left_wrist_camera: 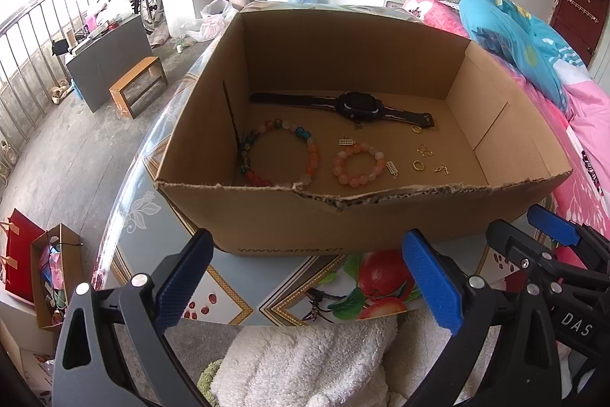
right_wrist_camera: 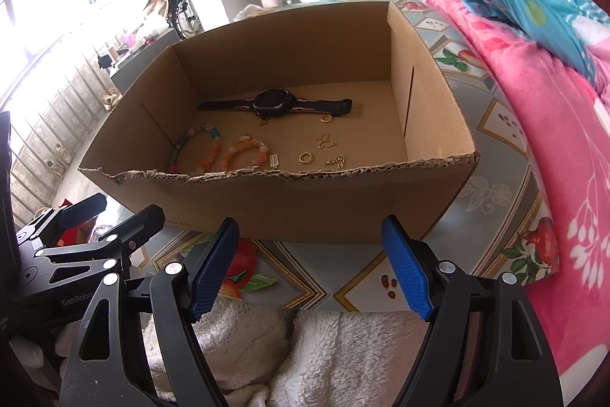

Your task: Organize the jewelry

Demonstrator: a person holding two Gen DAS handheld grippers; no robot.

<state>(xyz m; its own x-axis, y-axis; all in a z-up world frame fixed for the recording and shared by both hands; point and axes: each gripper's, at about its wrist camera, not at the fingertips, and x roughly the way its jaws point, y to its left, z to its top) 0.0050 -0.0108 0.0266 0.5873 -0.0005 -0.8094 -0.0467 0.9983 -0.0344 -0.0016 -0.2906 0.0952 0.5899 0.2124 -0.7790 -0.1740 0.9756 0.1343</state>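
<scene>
An open cardboard box (left_wrist_camera: 267, 216) (right_wrist_camera: 324, 205) stands on the table in front of both grippers. On its floor lie a black watch (left_wrist_camera: 354, 105) (right_wrist_camera: 272, 105), a large multicoloured bead bracelet (left_wrist_camera: 313, 155) (right_wrist_camera: 215, 147) and a smaller orange-pink bead bracelet (left_wrist_camera: 337, 170) (right_wrist_camera: 263, 149). A gold ring (left_wrist_camera: 414, 166) (right_wrist_camera: 301, 159) and several small gold charms (left_wrist_camera: 426, 150) (right_wrist_camera: 325, 141) lie there too. My left gripper (left_wrist_camera: 305, 246) (right_wrist_camera: 118, 212) hangs open just short of the box's torn front wall, with nothing between its fingers. My right gripper (right_wrist_camera: 309, 227) (left_wrist_camera: 530, 227) is beside it, also open and holding nothing.
The table (right_wrist_camera: 316, 273) has a glossy cover printed with fruit. A white fluffy cloth (left_wrist_camera: 312, 361) (right_wrist_camera: 335, 349) lies under the grippers. A pink blanket (right_wrist_camera: 553, 147) borders the table on the right. A red bag and a small box (left_wrist_camera: 49, 277) stand on the floor at lower left.
</scene>
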